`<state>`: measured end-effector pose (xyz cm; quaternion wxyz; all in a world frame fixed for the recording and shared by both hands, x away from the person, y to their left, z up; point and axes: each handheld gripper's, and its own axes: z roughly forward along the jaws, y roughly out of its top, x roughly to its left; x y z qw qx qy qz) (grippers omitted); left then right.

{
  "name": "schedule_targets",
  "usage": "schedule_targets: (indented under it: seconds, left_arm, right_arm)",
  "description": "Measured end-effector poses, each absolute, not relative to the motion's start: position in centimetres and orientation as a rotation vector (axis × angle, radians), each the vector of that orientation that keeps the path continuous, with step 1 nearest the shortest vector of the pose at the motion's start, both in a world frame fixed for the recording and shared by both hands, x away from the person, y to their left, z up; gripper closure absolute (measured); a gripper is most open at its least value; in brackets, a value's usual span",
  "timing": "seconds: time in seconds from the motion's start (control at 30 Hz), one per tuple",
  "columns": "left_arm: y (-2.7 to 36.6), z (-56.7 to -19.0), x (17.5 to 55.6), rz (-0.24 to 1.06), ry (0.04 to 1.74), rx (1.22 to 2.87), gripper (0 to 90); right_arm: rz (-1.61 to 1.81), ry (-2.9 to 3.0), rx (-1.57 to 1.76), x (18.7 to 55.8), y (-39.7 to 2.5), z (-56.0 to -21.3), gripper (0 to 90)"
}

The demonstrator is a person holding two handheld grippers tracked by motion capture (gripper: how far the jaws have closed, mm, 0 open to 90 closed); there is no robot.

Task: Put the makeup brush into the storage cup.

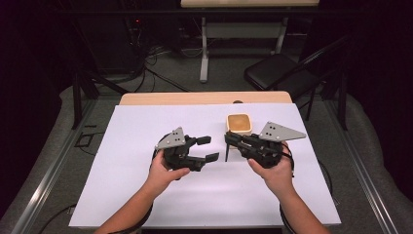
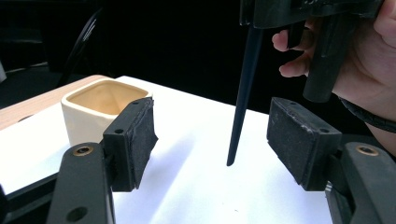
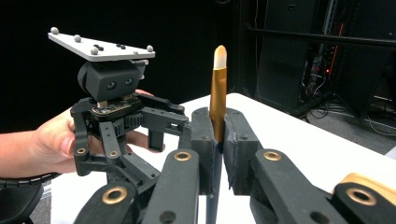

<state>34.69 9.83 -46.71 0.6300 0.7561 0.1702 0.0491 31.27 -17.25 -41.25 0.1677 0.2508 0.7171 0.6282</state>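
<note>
My right gripper (image 1: pixel 228 138) (image 3: pixel 219 140) is shut on a paintbrush (image 3: pixel 218 88), held upright. Its gold ferrule and pale tip rise above the jaws. The black handle (image 1: pixel 227 153) (image 2: pixel 243 98) hangs down, its end just above the white sheet. My left gripper (image 1: pixel 210 148) (image 2: pixel 217 140) stands open a little to the left, its jaws facing the handle with nothing between them. A cream square pot (image 1: pixel 238 124) (image 2: pixel 93 105), empty, sits on the sheet just behind the right gripper.
A white sheet (image 1: pixel 146 195) covers most of the wooden table (image 1: pixel 195 98). Beyond the table's far edge there is a black folding chair (image 1: pixel 277 73) at the right, another table's legs (image 1: pixel 203 53), and cables on the floor.
</note>
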Motion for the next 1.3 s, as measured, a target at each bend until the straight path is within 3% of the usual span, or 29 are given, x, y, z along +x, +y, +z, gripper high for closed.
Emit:
schedule_targets:
  seconds: [0.37, 0.7, 1.3]
  left_arm:
    - [10.8, -47.2, 34.0, 0.184, 0.453, 1.746, 32.6]
    - [12.0, -47.4, 33.3, 0.349, 0.551, 1.742, 33.0]
    - [14.5, -49.9, 31.8, 0.446, 0.668, 1.69, 31.7]
  right_arm:
    - [1.786, 2.039, 0.714, 31.2, -17.4, -41.2, 83.5]
    - [1.787, 2.036, 0.715, 31.1, -17.5, -41.2, 83.5]
    - [1.792, 2.031, 0.716, 31.1, -17.5, -41.2, 83.6]
